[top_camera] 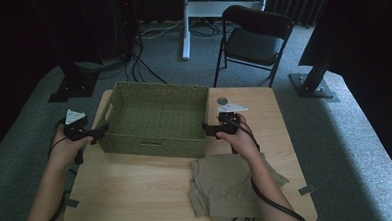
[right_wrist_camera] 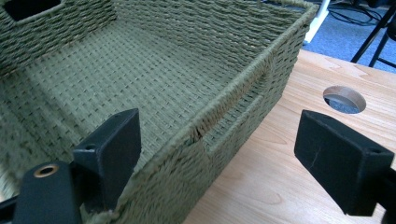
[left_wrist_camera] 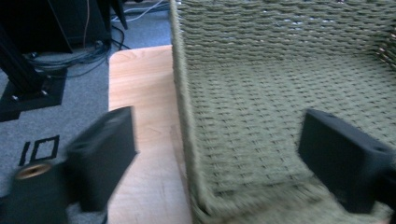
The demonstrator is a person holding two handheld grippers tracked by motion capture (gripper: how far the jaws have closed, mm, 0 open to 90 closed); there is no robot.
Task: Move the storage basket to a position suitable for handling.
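Observation:
A green woven basket (top_camera: 150, 145) stands empty on the far half of a wooden table (top_camera: 132, 193). My left gripper (top_camera: 99, 133) is at the basket's left wall. In the left gripper view its jaws (left_wrist_camera: 219, 140) stand wide apart on either side of that wall (left_wrist_camera: 184, 93), without pressing on it. My right gripper (top_camera: 208, 129) is at the right wall, by its handle slot. In the right gripper view its jaws (right_wrist_camera: 219, 135) straddle that wall (right_wrist_camera: 233, 93), also wide and not touching. Folded khaki clothing (top_camera: 227, 184) lies at the table's near right, under my right forearm.
A round hole (top_camera: 222, 100) is cut in the tabletop beyond the right gripper, also seen as a hole (right_wrist_camera: 344, 99) in the right gripper view. A black folding chair (top_camera: 253, 38) and a white stand leg (top_camera: 185, 26) are on the carpet behind the table. Cables lie at far left.

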